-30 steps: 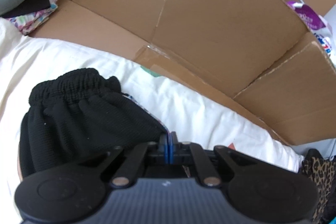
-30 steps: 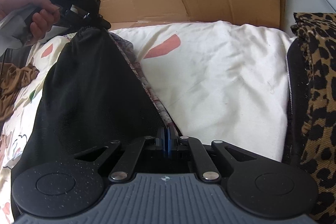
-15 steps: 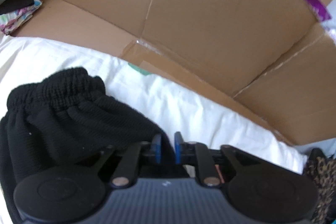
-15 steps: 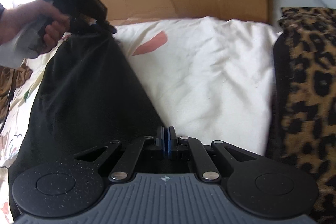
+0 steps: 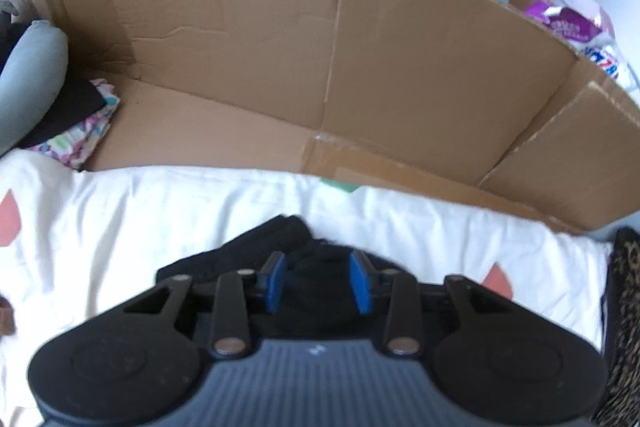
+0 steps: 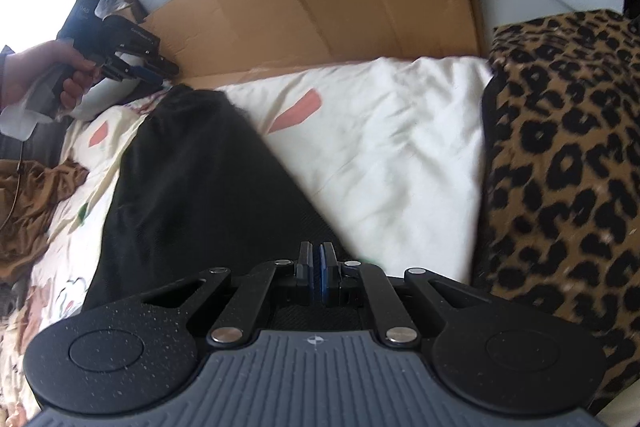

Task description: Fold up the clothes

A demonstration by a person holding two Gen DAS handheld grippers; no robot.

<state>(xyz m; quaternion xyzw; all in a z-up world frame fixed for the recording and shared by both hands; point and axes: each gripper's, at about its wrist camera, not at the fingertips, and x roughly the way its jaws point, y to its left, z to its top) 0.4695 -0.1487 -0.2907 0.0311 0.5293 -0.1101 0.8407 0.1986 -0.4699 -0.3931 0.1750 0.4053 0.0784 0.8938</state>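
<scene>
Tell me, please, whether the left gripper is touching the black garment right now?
Apart. In the right wrist view the left gripper hovers open above the black garment, with pale sheet visible between them.

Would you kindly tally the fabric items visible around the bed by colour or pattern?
Black: 1, the black garment the right gripper pinches.
Leopard print: 1, the leopard-print fabric.
Brown: 1, the crumpled brown cloth.
Cream with coral patches: 1, the bed sheet.
Pastel print: 1, the folded printed cloth.
Total: 5.
</scene>
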